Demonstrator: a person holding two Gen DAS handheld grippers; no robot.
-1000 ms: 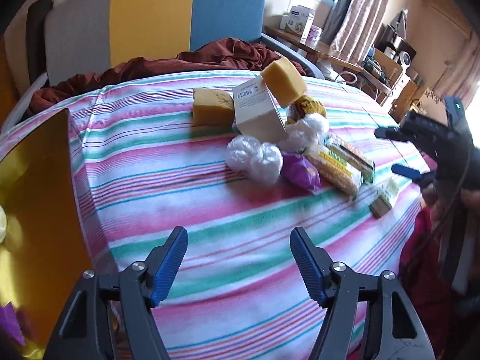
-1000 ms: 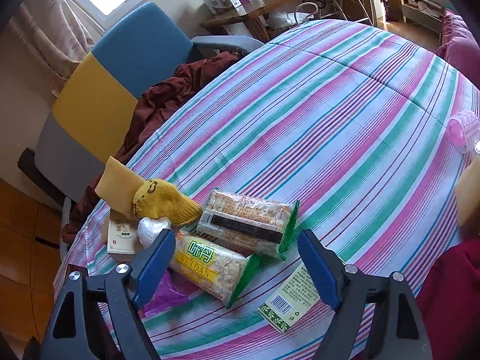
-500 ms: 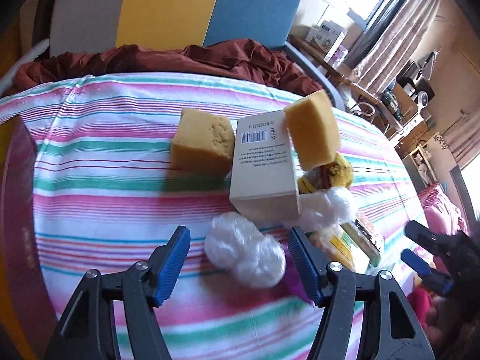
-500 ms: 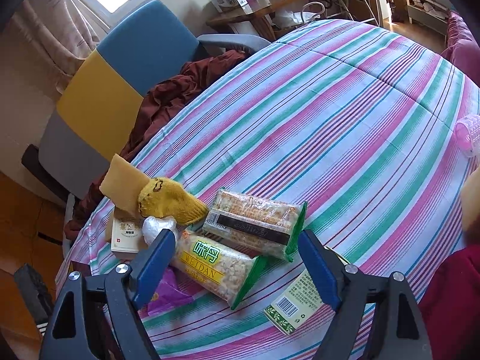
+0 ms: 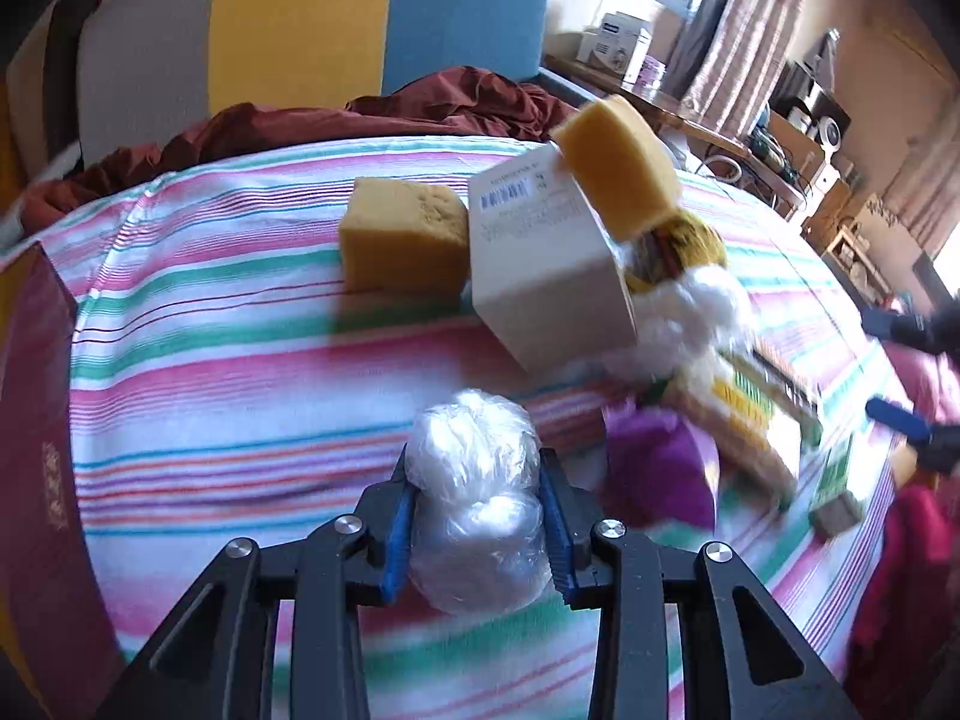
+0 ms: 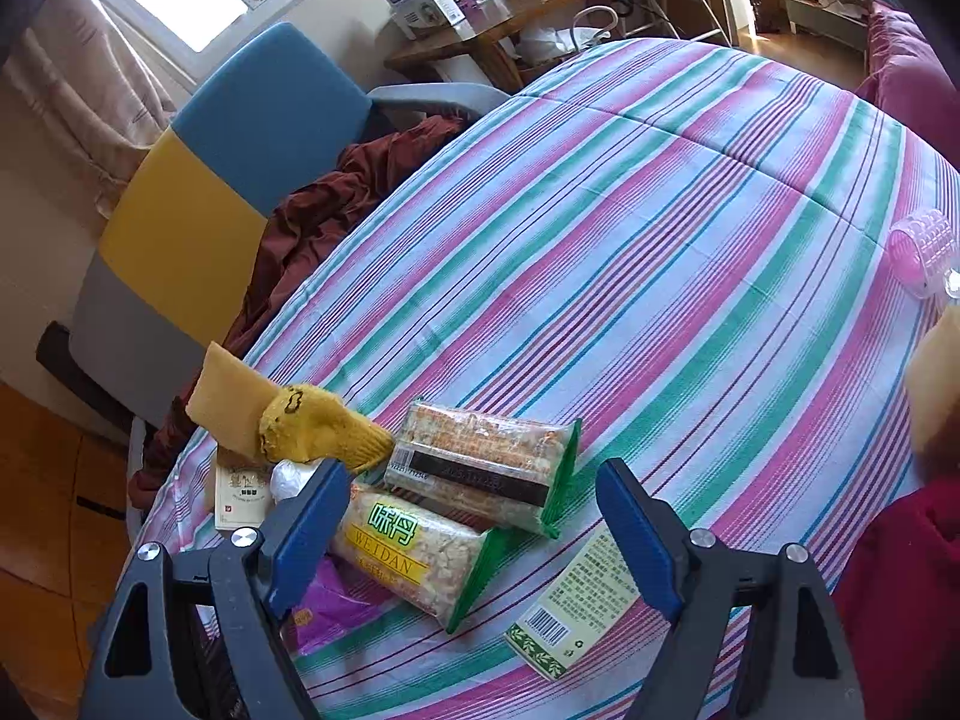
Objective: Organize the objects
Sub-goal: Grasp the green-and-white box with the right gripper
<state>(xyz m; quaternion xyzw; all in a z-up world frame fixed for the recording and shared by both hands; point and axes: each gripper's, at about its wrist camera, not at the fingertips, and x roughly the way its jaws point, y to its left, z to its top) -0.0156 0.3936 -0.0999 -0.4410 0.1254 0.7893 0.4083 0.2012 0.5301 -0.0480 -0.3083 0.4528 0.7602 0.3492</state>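
The left claw (image 5: pixel 477 516) is seen pinching a bundle of clear plastic wrap (image 5: pixel 474 498); its jaws have just been closing, and the blue pads (image 5: pixel 397 531) are now pressed against both sides of the bundle, which bulges out above and below them. The bundle is held low over the striped cloth (image 5: pixel 240 360) that covers the bench, near the front edge of the heap of things.

Just behind the held bundle a white carton (image 5: pixel 540 276) is tilted on its edge, with a yellow sponge block (image 5: pixel 405 240) beside it on the left and a second sponge (image 5: pixel 618 165) leaning on its upper right corner. A purple bag (image 5: pixel 660 468) is lying just right of the claw, and blurred snack packets (image 5: pixel 750 420) are spread beyond it. A dark red box wall (image 5: pixel 36 450) is standing at the left edge of the view.

The right claw (image 6: pixel 474 531) is held spread wide, with nothing between its pads and nothing touched. Below it two rice-cracker packets (image 6: pixel 480 471) are lying side by side on the cloth, the nearer one (image 6: pixel 408 558) marked in green and yellow. A yellow knitted glove (image 6: pixel 318 429) is resting against the far packet, and a small green-printed carton (image 6: pixel 576 606) is lying flat near the right finger. A pink plastic roller (image 6: pixel 924 252) is lying well apart at the right edge of the bench.
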